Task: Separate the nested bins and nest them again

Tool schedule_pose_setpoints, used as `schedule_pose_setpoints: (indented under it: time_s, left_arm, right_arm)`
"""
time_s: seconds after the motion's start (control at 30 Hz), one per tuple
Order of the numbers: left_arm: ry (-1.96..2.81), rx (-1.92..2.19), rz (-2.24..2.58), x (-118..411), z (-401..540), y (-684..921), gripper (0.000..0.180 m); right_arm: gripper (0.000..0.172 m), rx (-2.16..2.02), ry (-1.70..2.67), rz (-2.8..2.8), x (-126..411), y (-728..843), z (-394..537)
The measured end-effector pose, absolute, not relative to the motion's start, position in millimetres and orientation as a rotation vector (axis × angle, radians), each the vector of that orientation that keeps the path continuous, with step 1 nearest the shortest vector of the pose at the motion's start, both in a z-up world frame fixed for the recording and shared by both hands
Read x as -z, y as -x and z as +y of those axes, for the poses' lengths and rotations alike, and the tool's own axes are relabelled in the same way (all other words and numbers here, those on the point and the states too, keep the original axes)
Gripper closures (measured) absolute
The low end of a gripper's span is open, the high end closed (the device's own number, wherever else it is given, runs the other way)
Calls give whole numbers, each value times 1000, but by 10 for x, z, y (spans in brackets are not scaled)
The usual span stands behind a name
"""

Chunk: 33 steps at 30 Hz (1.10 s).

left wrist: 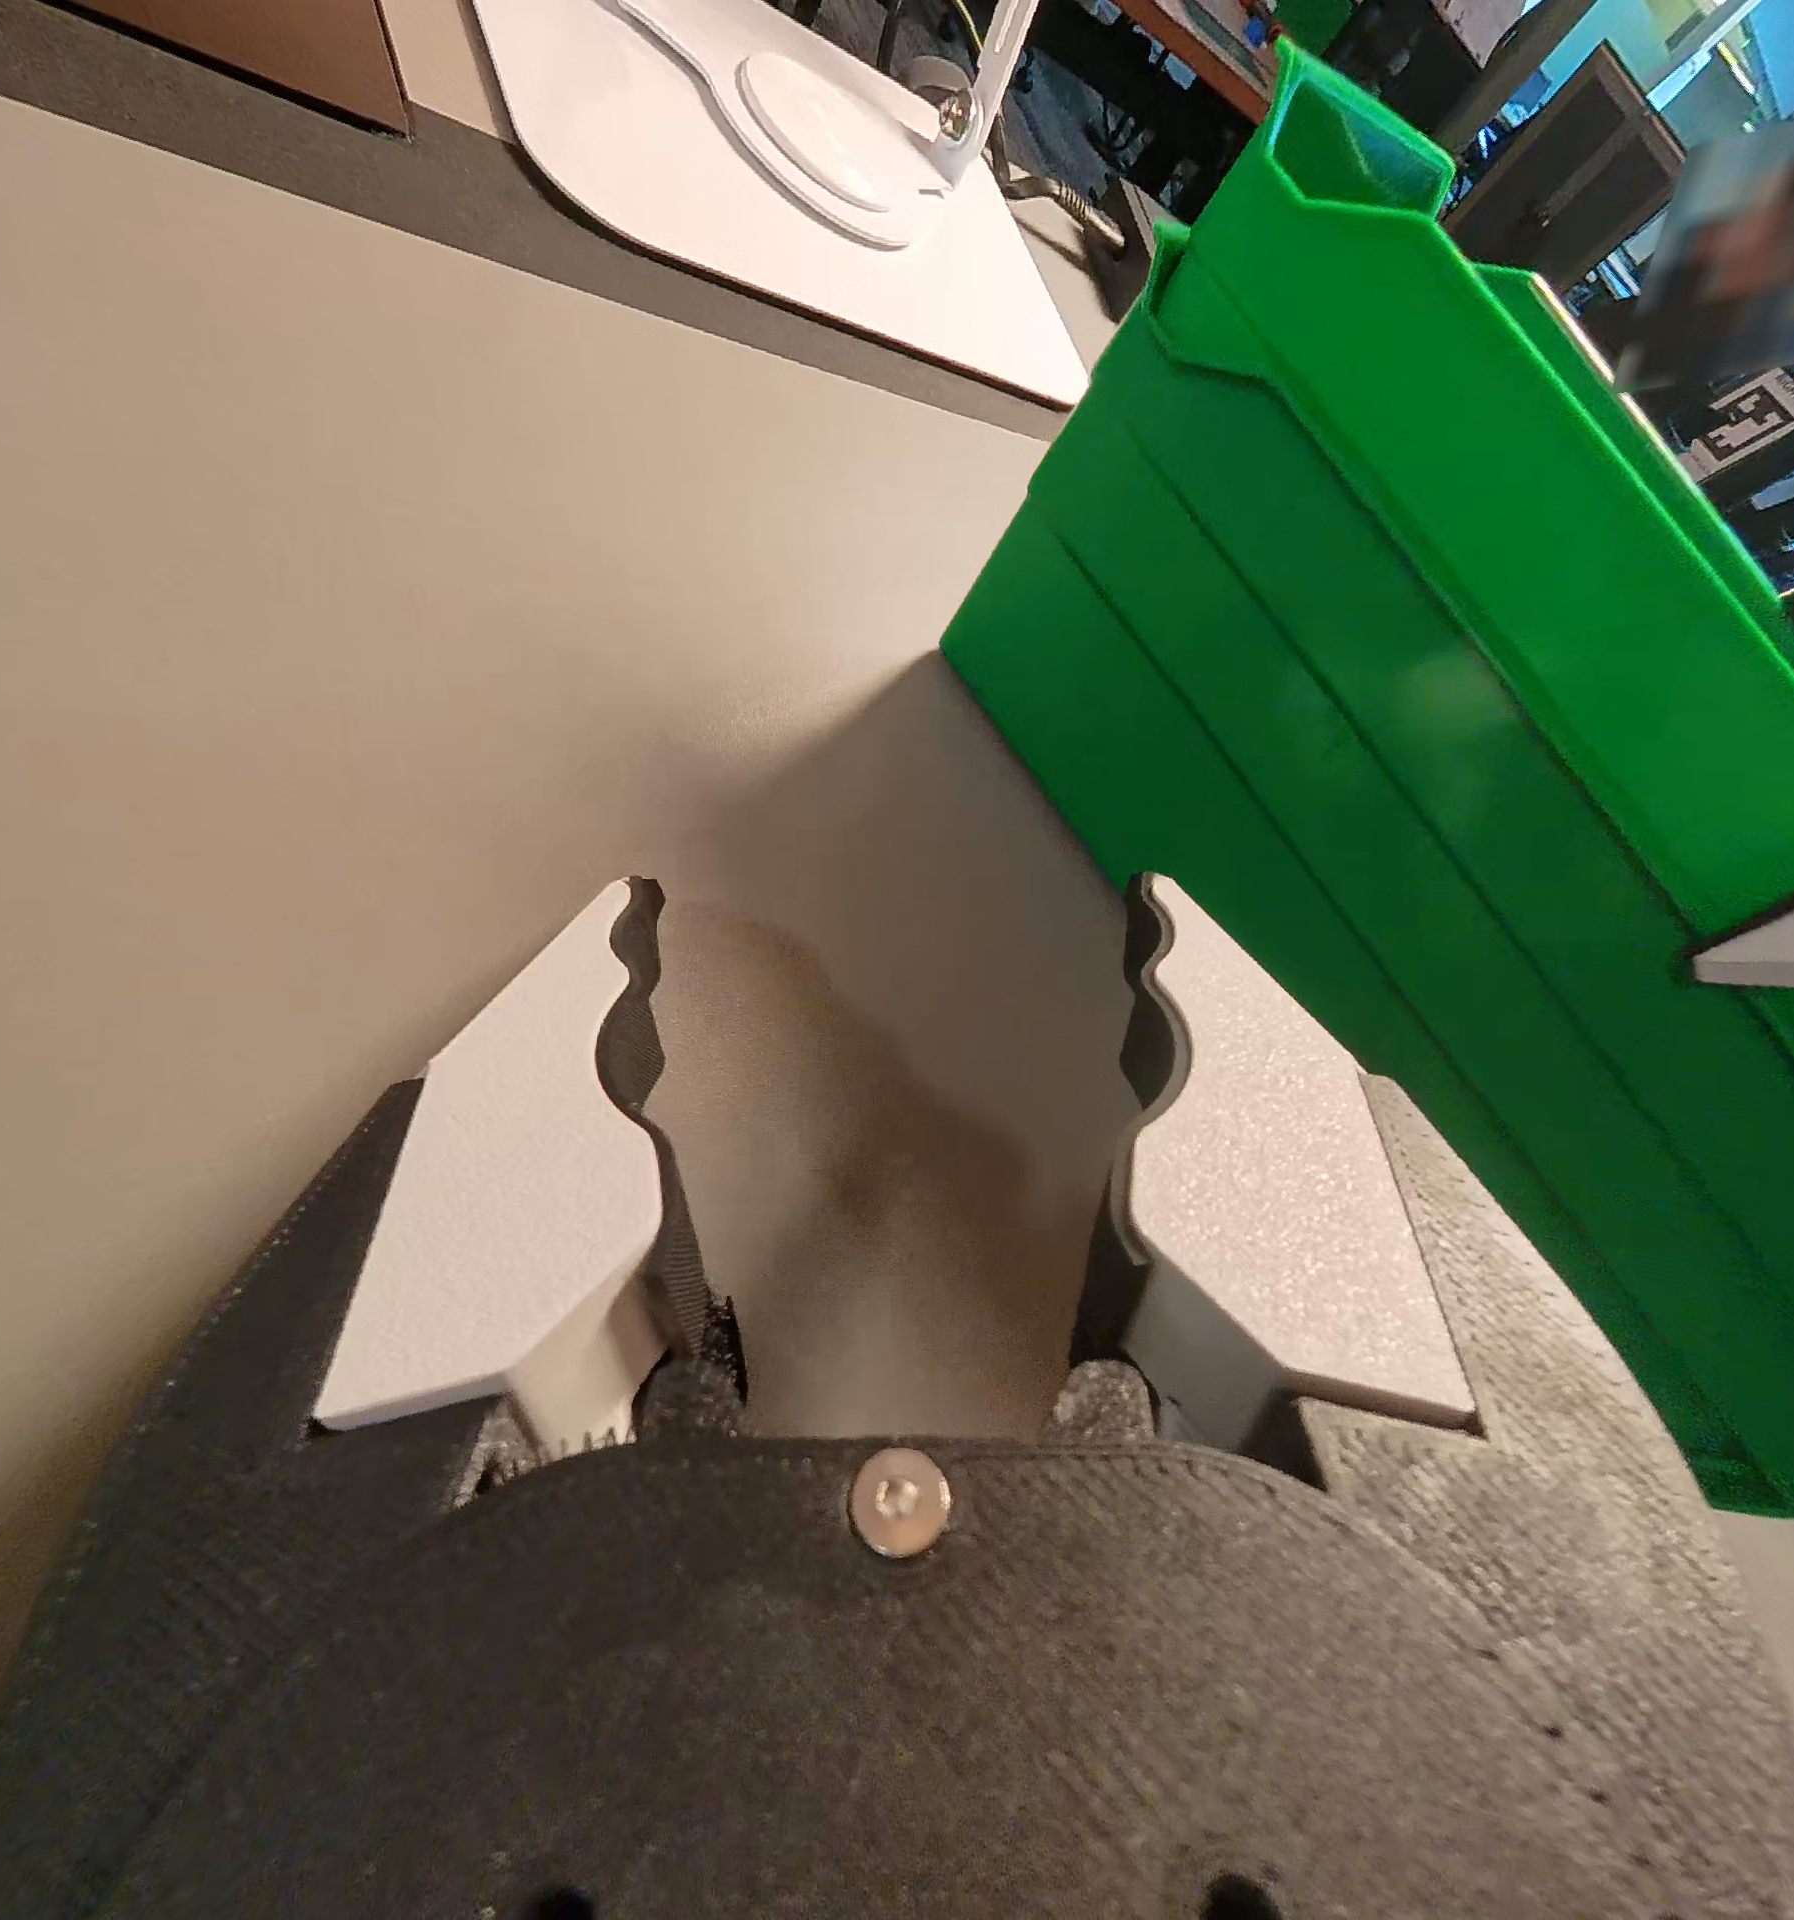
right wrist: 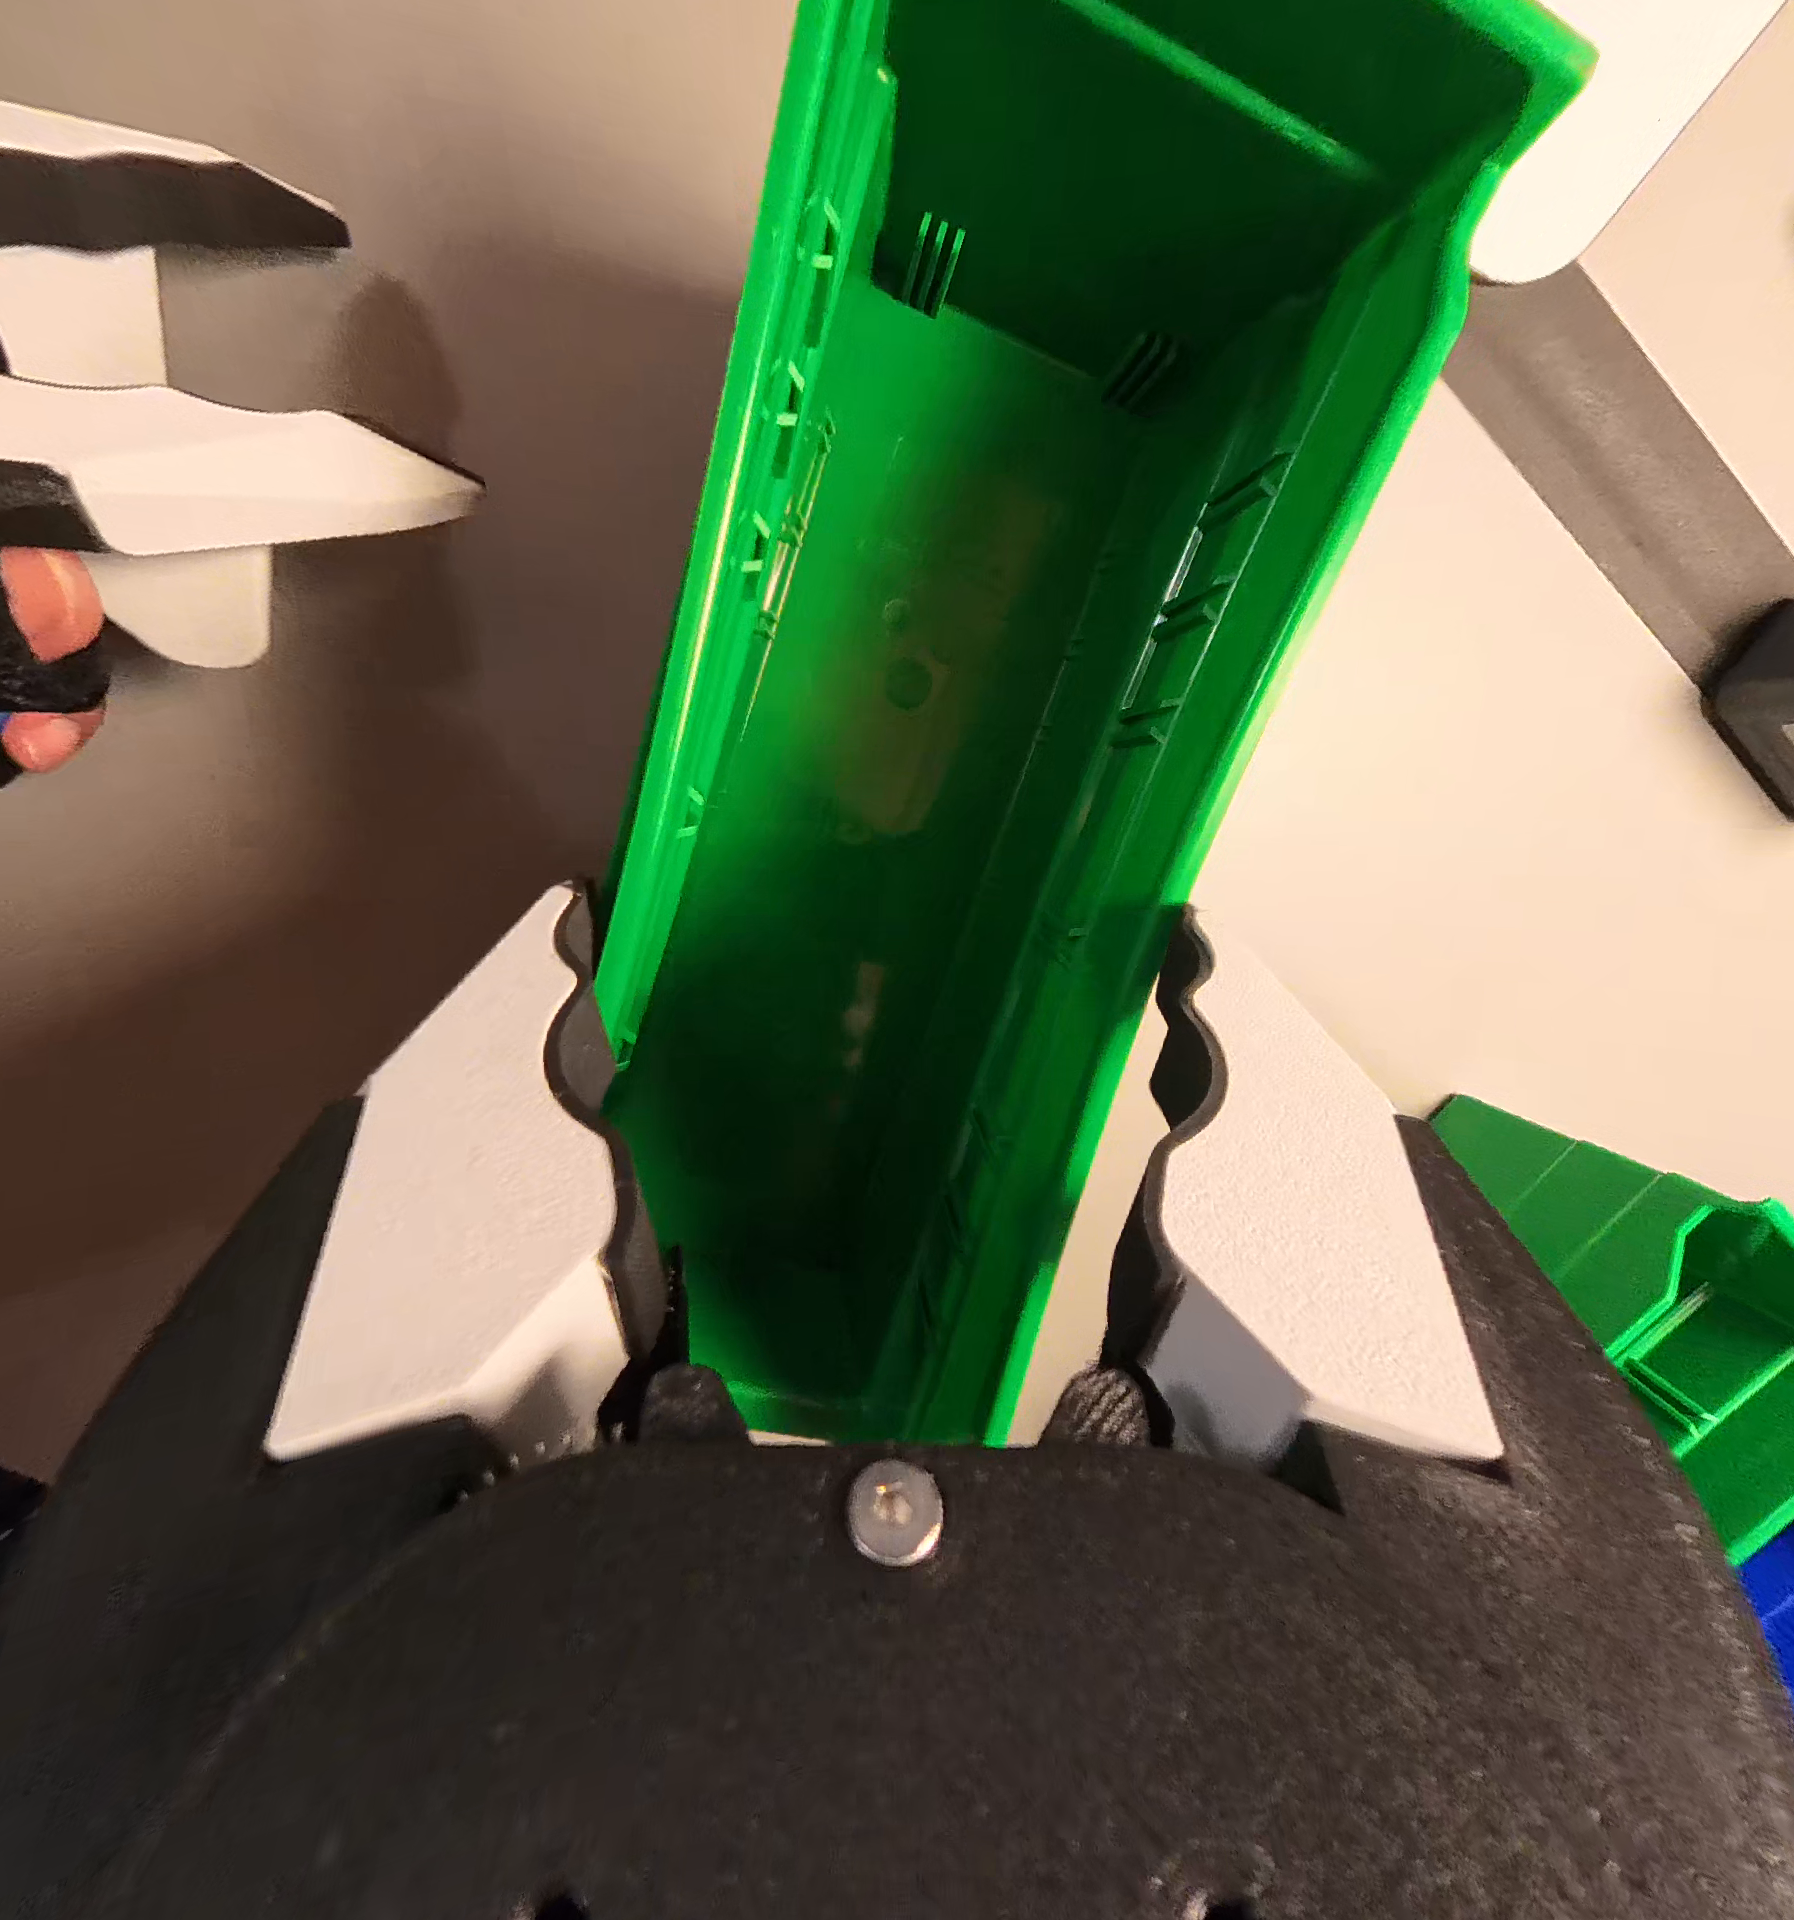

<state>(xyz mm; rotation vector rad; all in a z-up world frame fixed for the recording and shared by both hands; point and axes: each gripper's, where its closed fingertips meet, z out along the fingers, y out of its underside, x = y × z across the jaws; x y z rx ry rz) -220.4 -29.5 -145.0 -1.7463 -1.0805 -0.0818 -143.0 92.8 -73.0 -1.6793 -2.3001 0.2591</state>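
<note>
Right now your right gripper straddles the green bin across its width. The left pad sits against the bin's wall; the right pad looks just at the other rim, though you cannot tell whether it presses. Jaws wide, around the bin, grip not proven.

Your left gripper hangs over the bare table with jaws apart and nothing between them, just beside the bin stack. From that side the stack reads as several nested shells, tilted.

A second green bin lies off to the right, partly hidden.

Risks, as judged from here:
- Lift with one pad slack and the bin may pivot and drop.
- Nested shells may stick together; pulling the top one could drag the rest up, since nothing pins the lower ones.
- Squeezing across open walls may flex them and jam the nest tighter.
- The left finger sits close to the stack; a stray nudge could shift it.
</note>
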Motion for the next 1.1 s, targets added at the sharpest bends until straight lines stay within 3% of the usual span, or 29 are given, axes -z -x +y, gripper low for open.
schedule_pose_setpoints:
  time_s: [1.1]
  left_arm:
    - [1766, 93, -1055, 1453, -277, 2171, 90]
  right_arm:
    - [48, -291, 1587, -2483, 777, 1195, 728]
